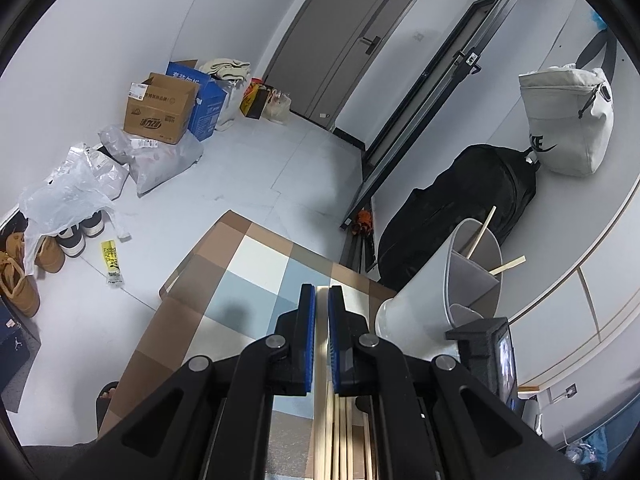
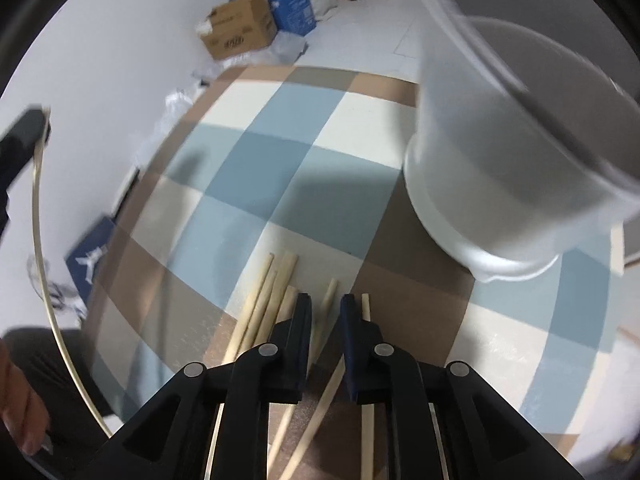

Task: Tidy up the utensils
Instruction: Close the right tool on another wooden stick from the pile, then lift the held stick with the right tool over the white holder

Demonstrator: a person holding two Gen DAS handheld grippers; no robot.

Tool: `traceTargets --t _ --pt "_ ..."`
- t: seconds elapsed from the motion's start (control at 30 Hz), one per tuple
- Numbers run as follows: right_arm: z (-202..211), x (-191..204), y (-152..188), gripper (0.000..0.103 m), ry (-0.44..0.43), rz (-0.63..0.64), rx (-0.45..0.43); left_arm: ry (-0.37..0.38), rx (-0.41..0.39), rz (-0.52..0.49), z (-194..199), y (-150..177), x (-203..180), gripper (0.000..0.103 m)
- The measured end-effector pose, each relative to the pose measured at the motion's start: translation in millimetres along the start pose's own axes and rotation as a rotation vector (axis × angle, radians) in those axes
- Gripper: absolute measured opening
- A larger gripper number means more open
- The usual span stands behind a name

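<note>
Evidently my left gripper had its jaws pinched on one chopstick; my right gripper hung parted over loose chopsticks at six o'clock on the counter, the holder at two. Light, stiff, slippery: I'd grip mid-shaft.

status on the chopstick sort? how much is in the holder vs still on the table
Partway. Done: two chopsticks already stand in the white holder. In hand: the left hand-held gripper is clamped on one chopstick, lifted above the pile. Left: about six chopsticks lie loose on the checkered tablecloth; the right hand-held gripper hovers open over them, gripping nothing.
</note>
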State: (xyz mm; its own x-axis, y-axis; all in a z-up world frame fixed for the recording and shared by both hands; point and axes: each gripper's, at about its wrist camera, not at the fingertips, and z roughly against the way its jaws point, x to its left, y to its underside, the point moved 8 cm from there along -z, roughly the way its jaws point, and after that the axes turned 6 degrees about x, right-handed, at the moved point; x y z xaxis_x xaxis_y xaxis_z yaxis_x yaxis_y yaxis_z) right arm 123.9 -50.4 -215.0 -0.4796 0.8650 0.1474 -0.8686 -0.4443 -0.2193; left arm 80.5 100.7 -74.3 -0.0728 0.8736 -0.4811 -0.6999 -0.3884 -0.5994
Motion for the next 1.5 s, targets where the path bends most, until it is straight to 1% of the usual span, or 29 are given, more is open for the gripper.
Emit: traceTargets --t 0.1,0.17,0.2,0.3,0.43,0.5,0.6,0.63,0.7,0.8,0.93,1.03,1.2,1.33,1.5 --pt "-3 4 -1 0.014 0.064 0.051 -0.006 -0.003 -0.004 -0.007 1 0 -1 0.002" --pt "-3 6 0 0.011 0.105 0.08 -0.02 0.003 -0.005 -0.007 2 -1 -2 0.002" --pt "-4 8 1 0.007 0.104 0.092 -0.03 0.006 -0.007 -0.008 3 -1 -2 0.002" --pt "-1 8 2 0.006 0.089 0.075 -0.058 0.012 -0.013 -0.021 6 -2 -5 0.002" --pt "17 -4 1 0.005 0.045 0.014 -0.144 0.005 -0.015 -0.046 7 -3 -9 0.002" --pt "34 -10 0 0.004 -0.008 -0.033 -0.214 0.006 -0.014 -0.044 8 -3 -9 0.002" --pt "62 -21 7 0.003 -0.045 -0.064 -0.311 0.008 -0.023 -0.051 12 -4 -11 0.002" --pt "65 -15 2 0.003 -0.044 -0.068 -0.331 0.016 -0.026 -0.051 13 -5 -13 0.002" --pt "82 -15 3 0.003 -0.057 -0.074 -0.392 0.023 -0.032 -0.059 15 -5 -17 0.002" --pt "105 -23 9 0.003 -0.063 -0.087 -0.455 0.036 -0.042 -0.075 18 -4 -25 0.002" --pt "131 -24 8 0.003 -0.07 -0.105 -0.546 0.059 -0.077 -0.113 26 -9 -44 0.002" --pt "163 -32 13 0.003 -0.091 -0.123 -0.626 0.079 -0.093 -0.135 31 -14 -57 0.002" --pt "203 -38 11 0.003 -0.106 -0.131 -0.727 0.104 -0.107 -0.168 31 -27 -84 0.002" --pt "225 -38 10 0.003 -0.103 -0.112 -0.77 0.114 -0.139 -0.2 35 -40 -107 0.002" --pt "264 -49 1 0.003 -0.106 -0.109 -0.831 0.134 -0.193 -0.234 40 -66 -133 0.002"
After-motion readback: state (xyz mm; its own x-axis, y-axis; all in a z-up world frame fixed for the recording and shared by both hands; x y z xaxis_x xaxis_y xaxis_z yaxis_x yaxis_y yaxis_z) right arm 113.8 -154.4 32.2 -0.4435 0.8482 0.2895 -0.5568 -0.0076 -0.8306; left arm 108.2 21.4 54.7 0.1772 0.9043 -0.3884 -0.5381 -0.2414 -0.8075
